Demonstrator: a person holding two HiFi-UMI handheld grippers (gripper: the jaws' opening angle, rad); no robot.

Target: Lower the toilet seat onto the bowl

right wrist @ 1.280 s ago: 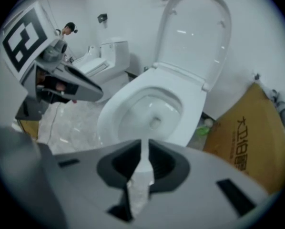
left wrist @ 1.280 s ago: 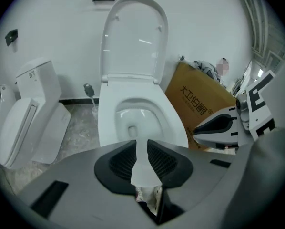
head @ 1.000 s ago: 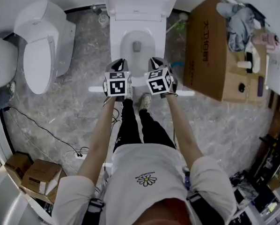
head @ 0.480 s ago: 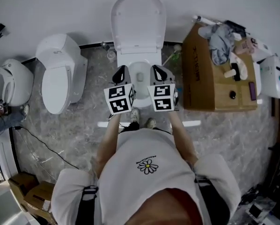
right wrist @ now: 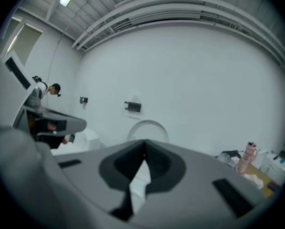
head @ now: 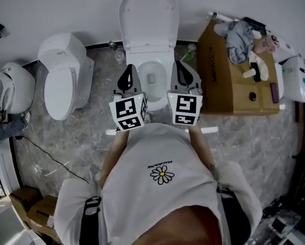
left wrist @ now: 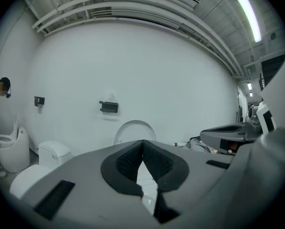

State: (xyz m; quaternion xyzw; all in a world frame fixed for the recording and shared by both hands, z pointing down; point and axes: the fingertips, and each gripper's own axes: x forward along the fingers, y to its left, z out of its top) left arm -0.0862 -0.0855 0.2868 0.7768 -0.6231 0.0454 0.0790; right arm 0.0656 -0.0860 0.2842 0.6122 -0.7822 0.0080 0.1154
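The white toilet (head: pixel 151 78) stands against the far wall, its seat and lid (head: pixel 148 17) raised upright above the open bowl. My left gripper (head: pixel 126 75) hovers over the bowl's left rim, shut with nothing in it. My right gripper (head: pixel 181 71) hovers over the right rim, also shut and empty. In the left gripper view the jaw tips (left wrist: pixel 142 142) meet, with the raised seat (left wrist: pixel 134 130) behind them. The right gripper view shows the same: closed tips (right wrist: pixel 144 142) in front of the upright seat (right wrist: pixel 149 129). Neither gripper touches the seat.
A second toilet (head: pixel 66 75) with its lid down stands to the left, and a third (head: pixel 9 88) is at the far left. A large cardboard box (head: pixel 234 80) with cloth and bottles on top stands close on the right. A cable (head: pixel 40 147) crosses the floor.
The person has straightened up, and both grippers have risen from the bowl's front edge and spread slightly apart. The seat still stands upright.
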